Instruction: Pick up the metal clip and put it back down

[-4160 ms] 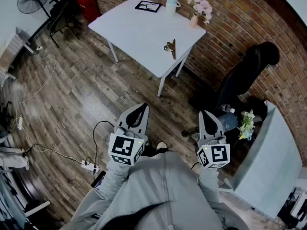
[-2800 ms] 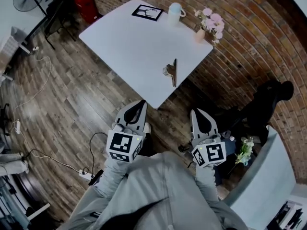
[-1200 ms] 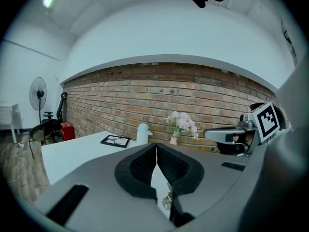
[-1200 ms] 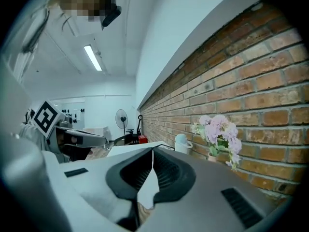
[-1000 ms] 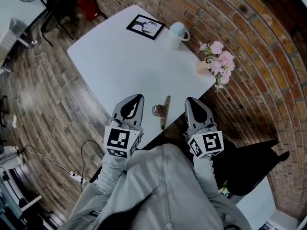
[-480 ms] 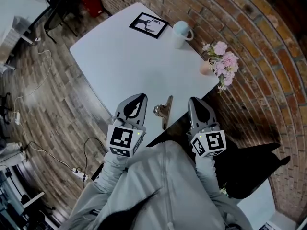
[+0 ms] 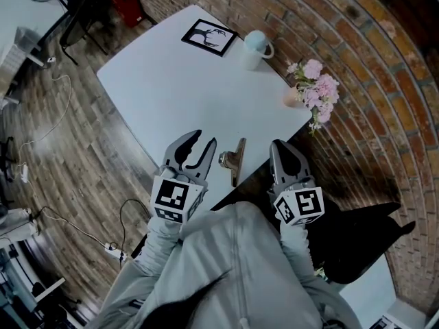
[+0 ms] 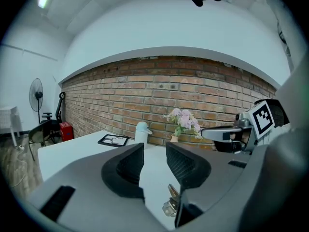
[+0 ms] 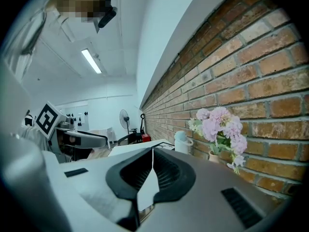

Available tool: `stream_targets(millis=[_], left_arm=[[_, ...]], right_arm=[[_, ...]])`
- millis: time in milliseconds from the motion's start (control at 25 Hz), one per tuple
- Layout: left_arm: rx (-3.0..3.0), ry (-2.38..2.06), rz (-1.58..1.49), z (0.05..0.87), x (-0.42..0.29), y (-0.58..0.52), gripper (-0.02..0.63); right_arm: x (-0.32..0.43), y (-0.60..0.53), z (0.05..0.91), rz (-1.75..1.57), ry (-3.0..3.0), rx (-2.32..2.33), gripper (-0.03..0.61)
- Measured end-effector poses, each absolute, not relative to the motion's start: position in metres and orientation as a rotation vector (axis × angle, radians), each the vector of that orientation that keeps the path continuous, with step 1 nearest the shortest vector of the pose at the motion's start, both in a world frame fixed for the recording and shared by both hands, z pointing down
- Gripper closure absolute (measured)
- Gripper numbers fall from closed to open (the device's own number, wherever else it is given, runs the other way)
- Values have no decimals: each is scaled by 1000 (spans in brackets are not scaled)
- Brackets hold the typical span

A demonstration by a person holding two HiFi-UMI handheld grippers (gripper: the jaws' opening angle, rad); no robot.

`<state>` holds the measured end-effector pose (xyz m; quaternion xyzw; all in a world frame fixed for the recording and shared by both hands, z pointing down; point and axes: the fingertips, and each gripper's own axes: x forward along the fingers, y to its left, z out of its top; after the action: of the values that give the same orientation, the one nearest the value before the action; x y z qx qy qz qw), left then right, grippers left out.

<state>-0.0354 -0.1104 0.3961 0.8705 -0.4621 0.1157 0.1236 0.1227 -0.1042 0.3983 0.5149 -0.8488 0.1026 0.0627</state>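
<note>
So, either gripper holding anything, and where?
Nothing held. Left gripper jaws have just been opening, empty; right gripper shut, empty. Shiny metal clip lies on white table.

A white table (image 7: 178,88) stands on a wood floor (image 7: 75,149), its right edge close to a brick wall (image 7: 357,60). The clip (image 7: 233,160) lies on the top at the near edge, well apart from the other things. On the far side a black picture frame (image 7: 209,35) lies flat with a pale mug (image 7: 254,49) upright just right of it, and a small vase (image 7: 291,96) of pink flowers (image 7: 314,84) stands at the right corner, nearest the wall.
</note>
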Motion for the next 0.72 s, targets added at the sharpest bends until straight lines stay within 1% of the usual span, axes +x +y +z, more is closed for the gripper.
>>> stream_targets(millis=[120,240,400,720], left_arm=[[2556,-1304,351,398,-31,-109,425],[2568,-1265,383,401,-29,-108,397],[2594,-1205,420,407,-24,-106,377],[2637,-1025,527,434,-9,-94,357]], right_arm=[[124,-104,399,314,-2562,1559,554],[123,-103,398,317,-2561,1561,554],[123,-100,401,334,-2552,1570,554],[124,-90,404,340,-2537,1583,554]])
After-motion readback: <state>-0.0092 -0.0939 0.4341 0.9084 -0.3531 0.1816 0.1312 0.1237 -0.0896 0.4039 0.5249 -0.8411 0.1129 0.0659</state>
